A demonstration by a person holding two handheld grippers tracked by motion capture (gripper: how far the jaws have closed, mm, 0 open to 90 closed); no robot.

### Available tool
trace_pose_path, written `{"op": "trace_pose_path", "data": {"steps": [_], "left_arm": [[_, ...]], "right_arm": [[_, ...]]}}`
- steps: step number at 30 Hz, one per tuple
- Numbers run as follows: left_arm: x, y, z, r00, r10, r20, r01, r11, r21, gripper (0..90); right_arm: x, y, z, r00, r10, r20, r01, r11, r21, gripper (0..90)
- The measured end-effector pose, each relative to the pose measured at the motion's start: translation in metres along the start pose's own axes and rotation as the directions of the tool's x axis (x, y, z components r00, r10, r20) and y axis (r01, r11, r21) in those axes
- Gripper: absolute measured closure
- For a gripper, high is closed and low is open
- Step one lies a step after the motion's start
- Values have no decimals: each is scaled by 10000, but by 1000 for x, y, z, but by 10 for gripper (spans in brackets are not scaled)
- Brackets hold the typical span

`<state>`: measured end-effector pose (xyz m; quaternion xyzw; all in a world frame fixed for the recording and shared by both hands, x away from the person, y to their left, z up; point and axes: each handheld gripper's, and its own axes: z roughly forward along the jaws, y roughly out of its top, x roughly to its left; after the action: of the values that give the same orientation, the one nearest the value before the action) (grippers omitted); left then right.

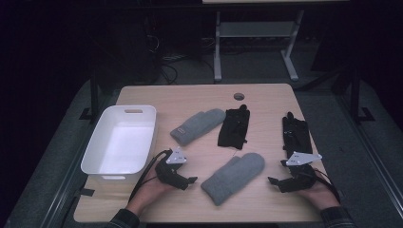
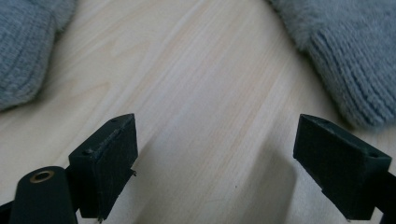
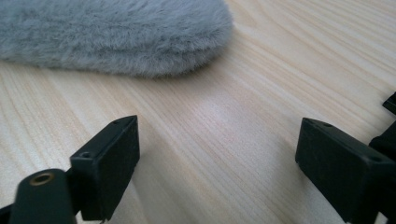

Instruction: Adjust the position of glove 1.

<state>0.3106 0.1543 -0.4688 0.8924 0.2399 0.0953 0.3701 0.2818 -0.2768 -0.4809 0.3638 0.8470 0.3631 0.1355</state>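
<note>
Four gloves lie on the pale wood-grain counter [image 1: 266, 102]: two grey knitted mittens and two black fabric gloves. One soft grey fleecy mitten [image 1: 234, 176] lies near the front edge, between the two tools, slanting from near left to far right; its pile is fluffy at the rounded tip and ribbed in rows at the cuff. A second grey knitted mitten [image 1: 197, 126] of the same rounded shape lies farther back and to the left. One black fabric glove [image 1: 234, 126] lies just right of that far mitten, and another black glove [image 1: 296, 134] lies at the right side of the counter, just beyond the right tool. One white rectangular plastic bin [image 1: 119, 142], with smooth walls, rounded corners and a slot handle in its far wall, stands at the left edge.

Left tool [image 1: 188, 180] rests low on the counter just left of the near mitten, its blocky black jaws spread wide with bare wood between them. Right tool [image 1: 274, 181], just right of the same mitten, also has its jaws wide apart over bare wood, gripping nothing.
</note>
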Motion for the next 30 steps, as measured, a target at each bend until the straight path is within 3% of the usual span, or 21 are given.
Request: {"op": "trace_pose_path", "data": {"steps": [10, 21, 30], "left_arm": [[4, 23, 0, 10000, -97, 17, 97, 9999, -128, 127], [30, 59, 3, 9981, -591, -194, 588, 9981, -169, 129], [54, 92, 9, 9958, -673, -619, 648, 9970, -420, 132]], "right_arm": [[0, -1, 1, 10000, 61, 15, -60, 9999, -92, 108], [-1, -2, 1, 10000, 61, 71, -60, 9999, -83, 109], [-1, -2, 0, 9998, 146, 109, -144, 9998, -157, 126]]}}
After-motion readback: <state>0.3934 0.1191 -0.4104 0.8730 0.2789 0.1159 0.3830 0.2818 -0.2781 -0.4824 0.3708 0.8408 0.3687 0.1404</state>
